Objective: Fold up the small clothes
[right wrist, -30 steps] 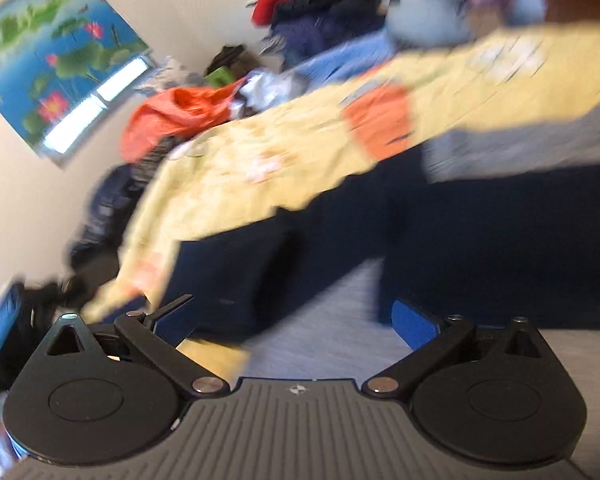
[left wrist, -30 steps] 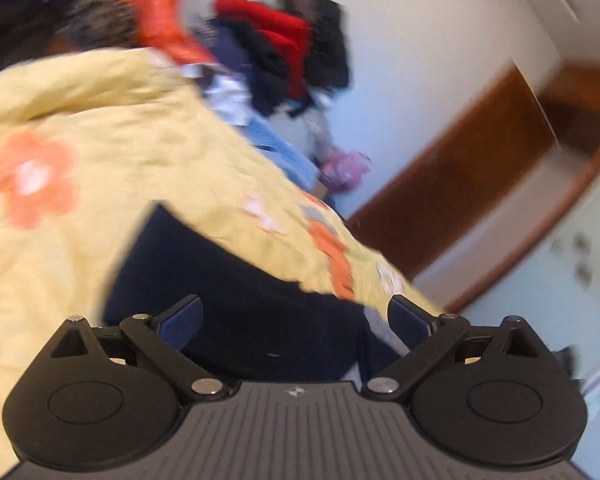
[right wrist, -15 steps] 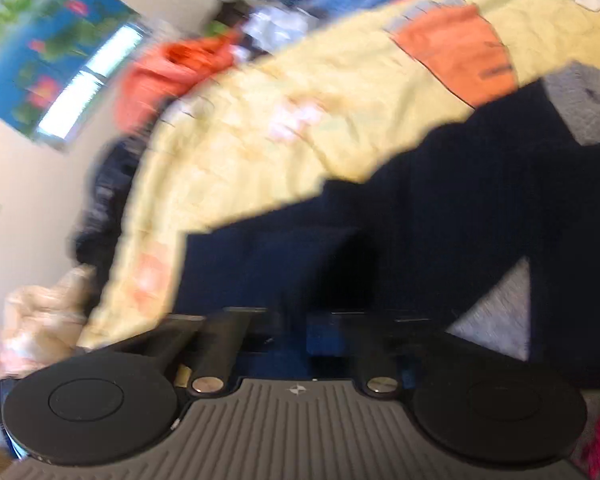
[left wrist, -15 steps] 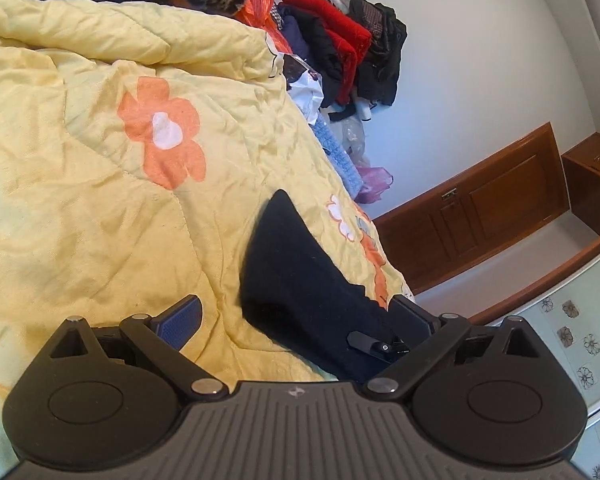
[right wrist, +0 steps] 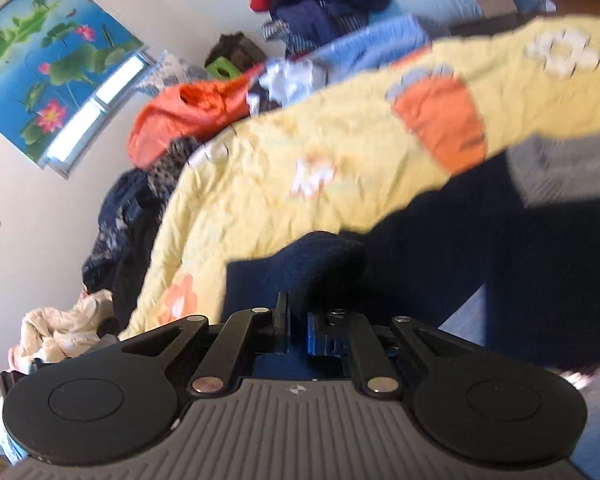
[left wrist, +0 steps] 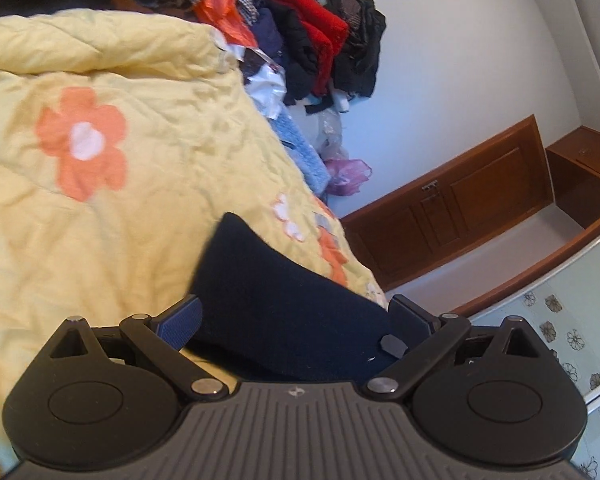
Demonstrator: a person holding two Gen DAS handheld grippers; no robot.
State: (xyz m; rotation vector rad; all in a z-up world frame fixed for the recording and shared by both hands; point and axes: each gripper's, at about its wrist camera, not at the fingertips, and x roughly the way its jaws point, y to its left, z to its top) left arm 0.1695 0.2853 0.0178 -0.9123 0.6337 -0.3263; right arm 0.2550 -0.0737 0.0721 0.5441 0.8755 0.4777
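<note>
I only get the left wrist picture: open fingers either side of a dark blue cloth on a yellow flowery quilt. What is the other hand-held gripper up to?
Observer: The right hand-held gripper is pinched shut on a bunched fold of that dark blue cloth.
Operator: Is there any other clothing next to it?
Observer: A grey patch of fabric shows at the cloth's far edge, against the yellow quilt. I cannot tell whether it is a separate piece.
Operator: Anything on the wall on that side?
Observer: A lotus picture, blue with pink flowers, hangs on the wall at the left.
</note>
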